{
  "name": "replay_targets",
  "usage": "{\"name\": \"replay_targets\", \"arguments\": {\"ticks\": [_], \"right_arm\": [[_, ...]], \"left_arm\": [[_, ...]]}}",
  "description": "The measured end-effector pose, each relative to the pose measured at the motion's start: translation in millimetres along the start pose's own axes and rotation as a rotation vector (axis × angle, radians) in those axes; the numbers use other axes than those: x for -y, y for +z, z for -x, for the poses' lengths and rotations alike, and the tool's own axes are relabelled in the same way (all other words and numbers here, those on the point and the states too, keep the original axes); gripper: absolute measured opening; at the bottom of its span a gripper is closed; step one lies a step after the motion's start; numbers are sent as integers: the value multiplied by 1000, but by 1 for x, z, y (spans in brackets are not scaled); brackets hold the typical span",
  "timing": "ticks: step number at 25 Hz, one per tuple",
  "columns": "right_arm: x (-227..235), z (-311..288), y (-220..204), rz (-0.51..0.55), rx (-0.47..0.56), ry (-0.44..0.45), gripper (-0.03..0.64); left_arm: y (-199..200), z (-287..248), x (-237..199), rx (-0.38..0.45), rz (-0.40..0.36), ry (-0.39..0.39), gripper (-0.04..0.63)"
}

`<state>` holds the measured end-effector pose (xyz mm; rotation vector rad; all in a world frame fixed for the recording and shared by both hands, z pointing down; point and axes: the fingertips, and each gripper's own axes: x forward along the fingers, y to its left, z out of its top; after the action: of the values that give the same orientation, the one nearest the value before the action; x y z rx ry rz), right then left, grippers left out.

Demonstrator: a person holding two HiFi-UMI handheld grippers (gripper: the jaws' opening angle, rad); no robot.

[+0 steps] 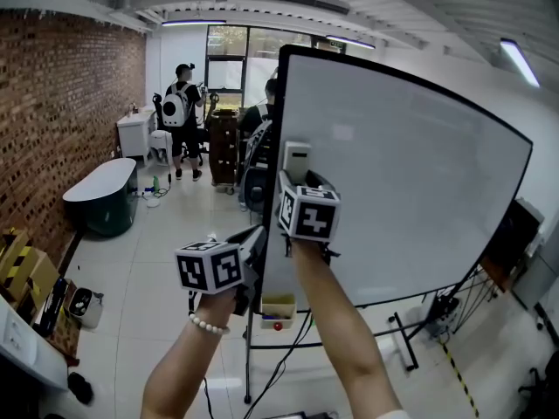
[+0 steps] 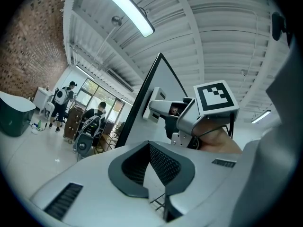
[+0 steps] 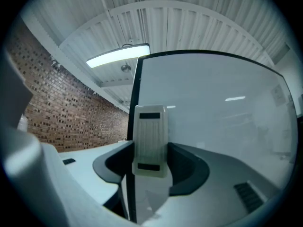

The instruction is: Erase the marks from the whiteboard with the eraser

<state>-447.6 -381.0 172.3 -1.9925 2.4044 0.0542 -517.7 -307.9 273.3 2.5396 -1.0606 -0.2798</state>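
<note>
The large whiteboard (image 1: 402, 190) stands on a wheeled frame at the right, and I see no marks on its surface. My right gripper (image 1: 299, 182) is raised at the board's upper left edge, shut on a white ribbed eraser (image 1: 297, 159). In the right gripper view the eraser (image 3: 150, 141) stands upright between the jaws, over the board's black edge (image 3: 133, 103). My left gripper (image 1: 251, 250) hangs lower, beside the board's left edge, with its jaws shut on nothing (image 2: 149, 145). The left gripper view looks up at the right gripper (image 2: 165, 109) and the eraser (image 2: 155, 103).
A small tray (image 1: 278, 308) hangs under the board, with cables and stand legs (image 1: 410, 343) on the floor. A dark tub (image 1: 103, 195) and boxes (image 1: 22, 269) line the brick wall at left. A person with a white backpack (image 1: 179, 110) stands at the back.
</note>
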Motion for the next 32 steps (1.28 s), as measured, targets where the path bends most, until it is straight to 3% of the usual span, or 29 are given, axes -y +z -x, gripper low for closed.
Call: {"name": "replay_targets", "arguments": {"ticks": [7,19,25,32], "right_arm": [[-22,-6,-22,30,2,11,252],[-26,-5,-110,-22,-57,36,252],[-26,-7,-113,-6,-67,63,252],[12,-1,-103,3,-63,53,252]], "left_arm": [[3,21,-21,16,7,27,-11],[-18,27,-33,-4,38,45,-11],[-25,24,-34,-16,47,42,-11],[-44,5,-20,-46,53,31,-11]]}}
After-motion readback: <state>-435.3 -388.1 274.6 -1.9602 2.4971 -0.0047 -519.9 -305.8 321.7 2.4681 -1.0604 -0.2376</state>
